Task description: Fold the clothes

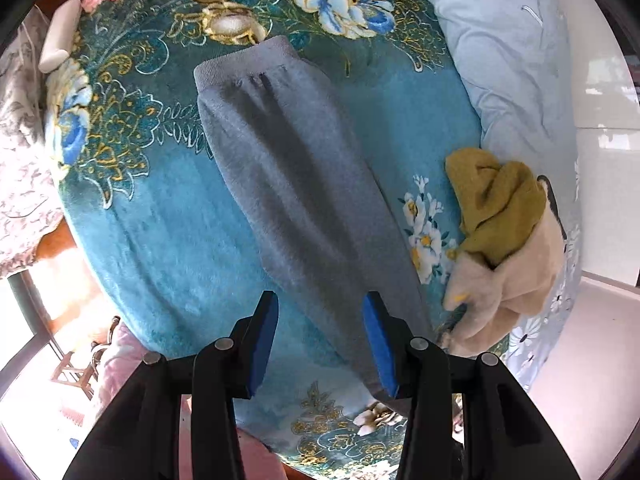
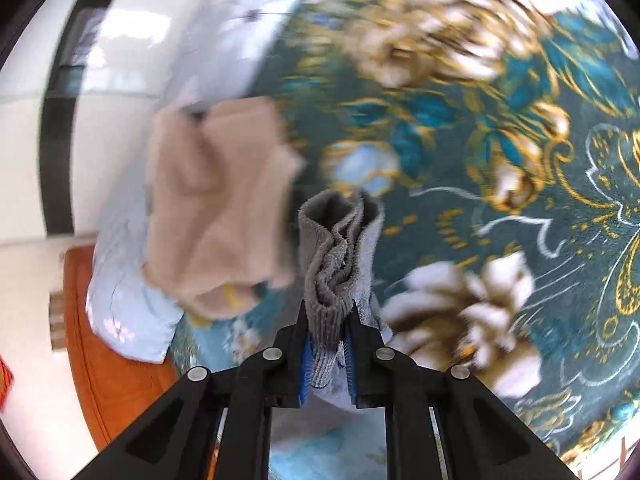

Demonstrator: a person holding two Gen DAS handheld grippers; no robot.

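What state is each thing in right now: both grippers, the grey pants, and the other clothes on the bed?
Left gripper: open, holding nothing, above the grey pants.
Right gripper: shut on a bunched ribbed edge of grey fabric.
Grey pants: laid out long on the blanket, not yet folded across.
Olive and cream clothes: crumpled heap, unfolded.

no readable text, no labels, no brands, no numbers

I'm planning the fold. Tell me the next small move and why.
Probably lower the open left tongs onto the near end of the grey knit trousers and close. That end lies flat on the floral blanket, ungripped, while the right tongs are clamped on a bunched ribbed grey hem.
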